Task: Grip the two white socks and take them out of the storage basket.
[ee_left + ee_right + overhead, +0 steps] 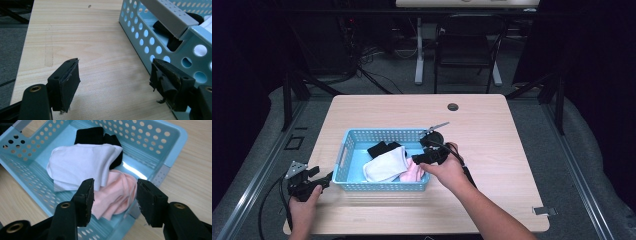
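Observation:
A light blue perforated basket (362,136) stands left of the table's middle. It holds a white cloth (384,165), a pink cloth (413,173) and a black cloth (382,148). My right gripper (418,160) hovers over the basket's right end. In the right gripper view it (115,186) is open, its jaws standing either side of the pink cloth (112,200), beside the white cloth (80,165) and the black cloth (92,136). My left gripper (326,179) is open on the table by the basket's front left corner. In the left gripper view it (115,80) holds nothing, its right jaw close against the basket wall (150,40).
The wooden table (492,140) has a round cable hole (453,107) at the back. Bare wood spreads right of the basket. A small metal clip (544,210) lies at the front right edge. A black chair (467,45) and cables stand beyond the table.

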Tool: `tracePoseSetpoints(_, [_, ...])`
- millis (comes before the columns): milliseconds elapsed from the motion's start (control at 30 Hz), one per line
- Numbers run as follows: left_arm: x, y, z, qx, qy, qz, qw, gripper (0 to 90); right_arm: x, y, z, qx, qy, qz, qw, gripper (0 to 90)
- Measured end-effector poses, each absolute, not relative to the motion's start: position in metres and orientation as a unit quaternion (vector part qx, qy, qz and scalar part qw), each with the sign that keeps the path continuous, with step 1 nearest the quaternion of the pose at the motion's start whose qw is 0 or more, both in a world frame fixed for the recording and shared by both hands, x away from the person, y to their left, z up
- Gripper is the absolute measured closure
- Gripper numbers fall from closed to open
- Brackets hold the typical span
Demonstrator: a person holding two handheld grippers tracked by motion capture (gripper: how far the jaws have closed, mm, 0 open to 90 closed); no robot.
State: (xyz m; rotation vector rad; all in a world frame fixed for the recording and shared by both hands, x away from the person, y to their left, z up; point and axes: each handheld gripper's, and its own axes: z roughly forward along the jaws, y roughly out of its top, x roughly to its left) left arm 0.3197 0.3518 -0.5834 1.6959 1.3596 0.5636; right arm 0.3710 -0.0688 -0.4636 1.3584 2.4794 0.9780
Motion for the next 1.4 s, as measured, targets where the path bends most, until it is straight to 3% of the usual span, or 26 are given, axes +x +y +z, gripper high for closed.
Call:
tracePoseSetpoints(533, [0.32, 0.352, -0.583, 0.68, 0.546, 0.226, 0.435, 23.6, 0.404, -0.021, -0.486, 0.496, 0.819, 0.289, -0.006, 63.2])
tracePoseSetpoints(1033, [0.32, 0.352, -0.583, 0.68, 0.545, 0.226, 0.436, 23.5, 0.423, 0.0, -0.504, 0.513, 0.824, 0.24, -0.008, 67.9])
tracePoseSetpoints(1400, [0.32, 0.352, -0.583, 0.679, 0.545, 0.225, 0.438, 23.5, 0.429, 0.001, -0.513, 0.519, 0.825, 0.22, -0.04, 72.0])
